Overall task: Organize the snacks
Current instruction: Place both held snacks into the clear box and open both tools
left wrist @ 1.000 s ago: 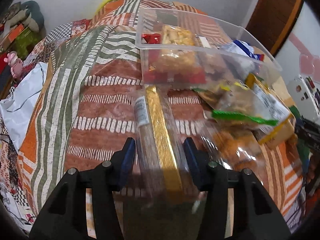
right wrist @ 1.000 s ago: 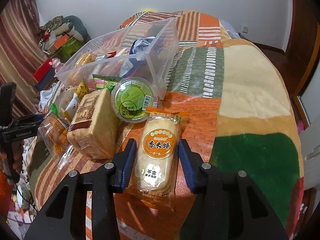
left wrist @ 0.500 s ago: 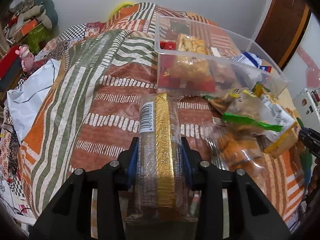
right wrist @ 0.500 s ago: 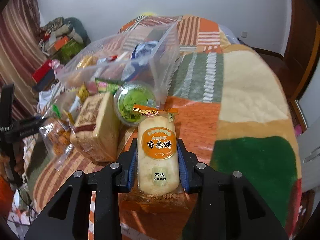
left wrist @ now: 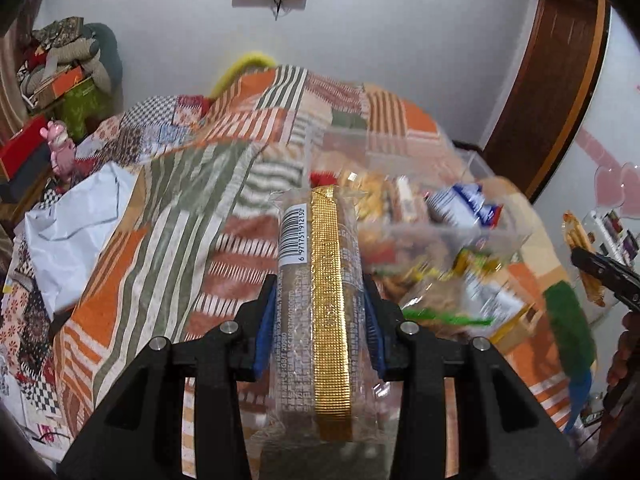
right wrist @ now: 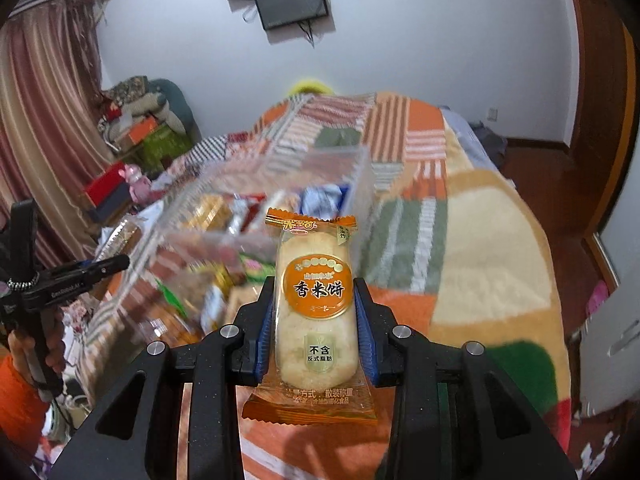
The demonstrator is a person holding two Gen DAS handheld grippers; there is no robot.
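My left gripper (left wrist: 319,320) is shut on a clear snack packet with a gold strip and a barcode (left wrist: 320,280), held above the bed. My right gripper (right wrist: 315,316) is shut on an orange rice cracker packet (right wrist: 316,312), also lifted off the bed. A clear plastic bin (right wrist: 280,184) with several snacks in it sits ahead, blurred; it also shows in the left wrist view (left wrist: 420,208). Loose snack packets (left wrist: 460,300) lie in front of the bin.
A patchwork orange, green and cream blanket (right wrist: 460,240) covers the bed. A white bag (left wrist: 80,232) lies at the left edge. Boxes and clutter (right wrist: 132,132) stand by the curtain. The other gripper shows at the left (right wrist: 60,280) and at the right (left wrist: 604,276).
Both grippers closed on their packets and lifted them off the blanket. Both views have tilted up, showing the wall and the screen on it.
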